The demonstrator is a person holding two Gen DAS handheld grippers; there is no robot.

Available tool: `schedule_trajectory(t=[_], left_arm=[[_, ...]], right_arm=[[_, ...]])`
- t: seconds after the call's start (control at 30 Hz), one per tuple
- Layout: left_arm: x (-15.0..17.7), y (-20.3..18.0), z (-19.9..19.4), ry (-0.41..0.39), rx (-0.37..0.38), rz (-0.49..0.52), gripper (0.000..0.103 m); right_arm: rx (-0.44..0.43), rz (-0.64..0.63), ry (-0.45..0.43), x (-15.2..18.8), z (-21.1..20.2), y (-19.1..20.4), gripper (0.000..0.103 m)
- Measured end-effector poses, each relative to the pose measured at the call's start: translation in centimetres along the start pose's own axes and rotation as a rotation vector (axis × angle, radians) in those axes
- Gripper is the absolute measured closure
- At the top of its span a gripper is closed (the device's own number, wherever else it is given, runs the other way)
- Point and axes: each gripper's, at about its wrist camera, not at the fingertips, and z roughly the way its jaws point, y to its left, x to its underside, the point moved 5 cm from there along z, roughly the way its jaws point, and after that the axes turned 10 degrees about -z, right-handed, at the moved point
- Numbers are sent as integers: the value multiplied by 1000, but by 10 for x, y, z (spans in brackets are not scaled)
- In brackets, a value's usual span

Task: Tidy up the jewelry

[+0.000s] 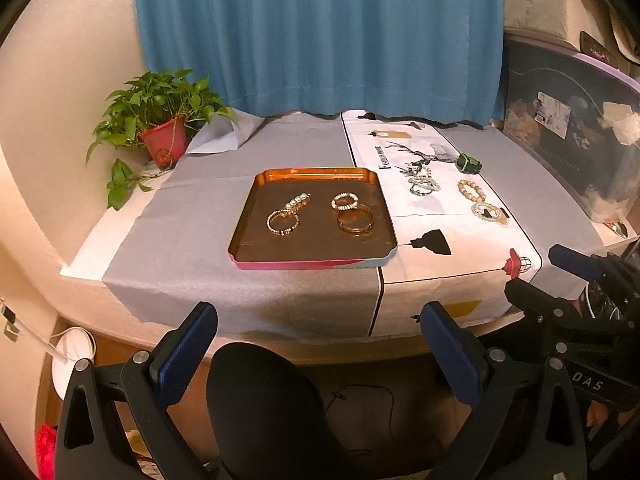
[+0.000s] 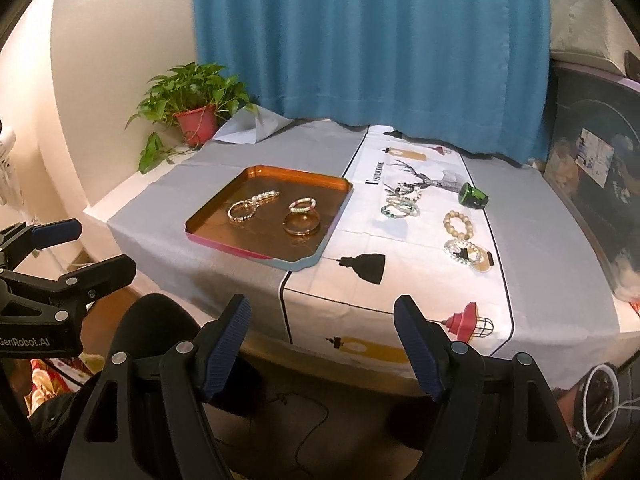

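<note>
**Sorting bracelets onto the copper tray**

Moving the remaining pieces calls for order. The table point(image 2: 168, 264) carries a grey cloth and a white printed runner point(image 2: 404, 280); on the grey side lies the copper tray point(image 2: 224, 246), already holding four bracelets, among them a gold bangle point(image 2: 302, 225) and a pearl bracelet point(image 2: 266, 197). Well apart on the runner wait a tangled cluster of beaded bracelets point(image 2: 402, 205), a wooden bead bracelet point(image 2: 459, 225) and a clear bead bracelet point(image 2: 464, 251) — likely the next ones to go. My advice: take one loop at a time, pinching across the beads, and set it on bare tray floor.

Both tools hover off the near edge, touching nothing. The left gripper point(image 1: 318, 354) has its jaws wide apart and empty — so does the right gripper point(image 2: 322, 346).
</note>
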Motion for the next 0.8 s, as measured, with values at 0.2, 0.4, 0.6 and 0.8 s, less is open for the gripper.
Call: schedule_trajectory(t=[0.2, 0.4, 0.6, 0.8], left_arm=[[-3, -2, -1, 2, -10, 9, 2], [-9, -7, 8, 15, -15, 21, 2], [-16, -12, 17, 21, -11, 25, 2], [-22, -17, 25, 31, -13, 37, 2]], right_arm=[[-6, 7, 2, 2, 1, -4, 28], [-5, 28, 17, 5, 9, -12, 28], [4, 43, 23, 4, 15, -21, 28], [18, 65, 31, 4, 24, -35, 28]])
